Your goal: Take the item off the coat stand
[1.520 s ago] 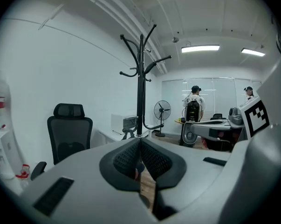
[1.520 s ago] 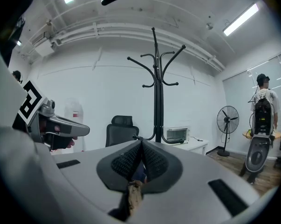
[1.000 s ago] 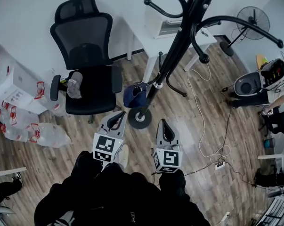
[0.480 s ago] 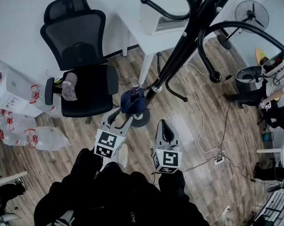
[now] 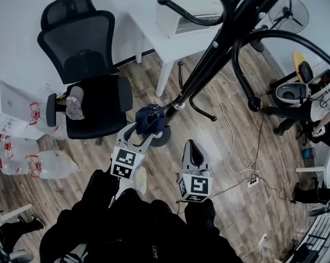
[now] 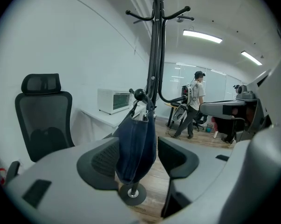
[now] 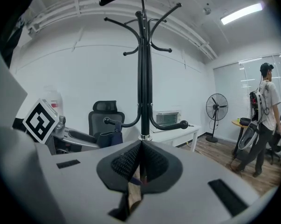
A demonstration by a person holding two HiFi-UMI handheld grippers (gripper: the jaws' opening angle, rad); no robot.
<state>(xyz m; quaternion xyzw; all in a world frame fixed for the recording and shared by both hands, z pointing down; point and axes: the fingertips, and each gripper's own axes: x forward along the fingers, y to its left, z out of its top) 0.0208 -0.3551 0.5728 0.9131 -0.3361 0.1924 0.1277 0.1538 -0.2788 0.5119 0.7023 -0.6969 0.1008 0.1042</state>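
Now we hold the left gripper up to the dark blue bag, which hangs by its handles from a low hook of the black coat stand, just above the stand's round base on the wooden floor. Its jaws are opening, spread to either side of the bag's lower half, and the pads do not press on it. Our right gripper is beside the left one, its jaws pressed together. Beyond the bag stands a black office chair, and a white table carrying a microwave stands along the wall behind the stand.
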